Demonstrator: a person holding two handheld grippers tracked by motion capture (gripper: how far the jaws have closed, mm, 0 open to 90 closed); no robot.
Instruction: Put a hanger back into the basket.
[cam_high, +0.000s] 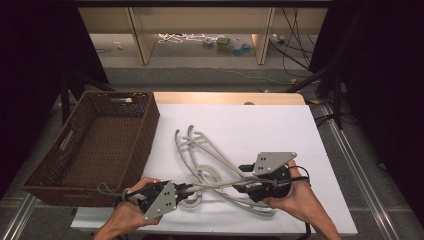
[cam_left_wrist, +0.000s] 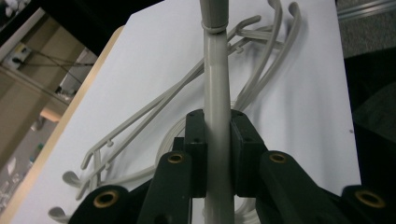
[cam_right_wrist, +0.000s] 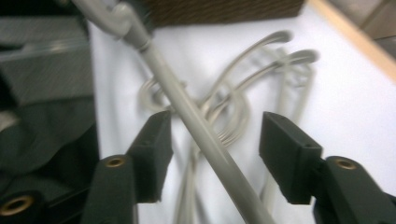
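Observation:
Several grey plastic hangers (cam_high: 199, 148) lie tangled in the middle of the white board (cam_high: 280, 125). One hanger's straight bar (cam_high: 215, 184) is lifted at the front. My left gripper (cam_high: 191, 189) is shut on that bar; in the left gripper view the bar (cam_left_wrist: 217, 93) runs up between the closed jaws of the gripper (cam_left_wrist: 218, 140). My right gripper (cam_high: 242, 178) stands open at the bar's other end. In the right gripper view the bar (cam_right_wrist: 187, 116) crosses diagonally through the gap of the gripper (cam_right_wrist: 219, 140), closer to the left jaw; whether it touches is unclear.
A brown wicker basket (cam_high: 148, 131) with nothing in it stands at the left, its right wall along the board's edge. The wooden table edge (cam_high: 225, 97) lies behind the board. Cables and shelving are on the floor beyond.

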